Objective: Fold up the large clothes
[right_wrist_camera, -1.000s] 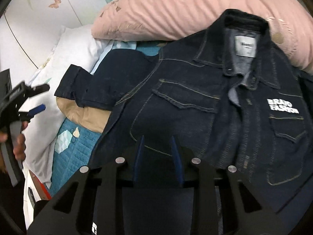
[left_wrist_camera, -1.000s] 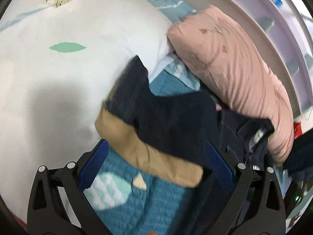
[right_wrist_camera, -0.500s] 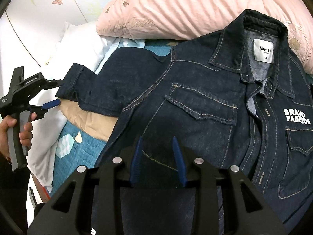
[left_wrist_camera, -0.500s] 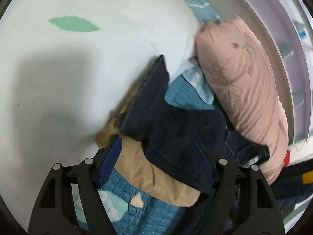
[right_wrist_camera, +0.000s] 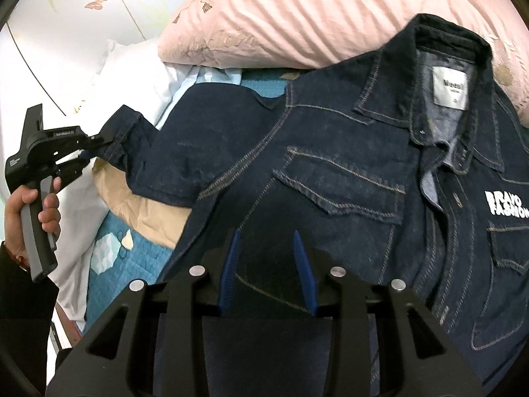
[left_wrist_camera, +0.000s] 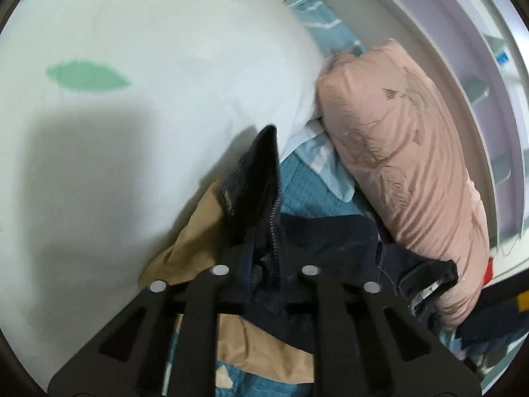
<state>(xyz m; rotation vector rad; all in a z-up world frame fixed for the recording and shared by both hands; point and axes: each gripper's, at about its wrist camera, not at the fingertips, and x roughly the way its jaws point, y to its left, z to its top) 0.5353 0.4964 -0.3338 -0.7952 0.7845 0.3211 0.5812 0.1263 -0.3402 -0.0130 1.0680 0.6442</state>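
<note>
- The denim jacket (right_wrist_camera: 330, 178) lies front-up on the bed, collar against the pink pillow (right_wrist_camera: 297, 13).
- The left gripper (right_wrist_camera: 86, 153) is clamped on the cuff (left_wrist_camera: 258, 178); the sleeve's length runs from there to the shoulder.
- The right gripper (right_wrist_camera: 267, 264), jaws partly apart, straddles the hem; whether it pinches is unclear.
</note>
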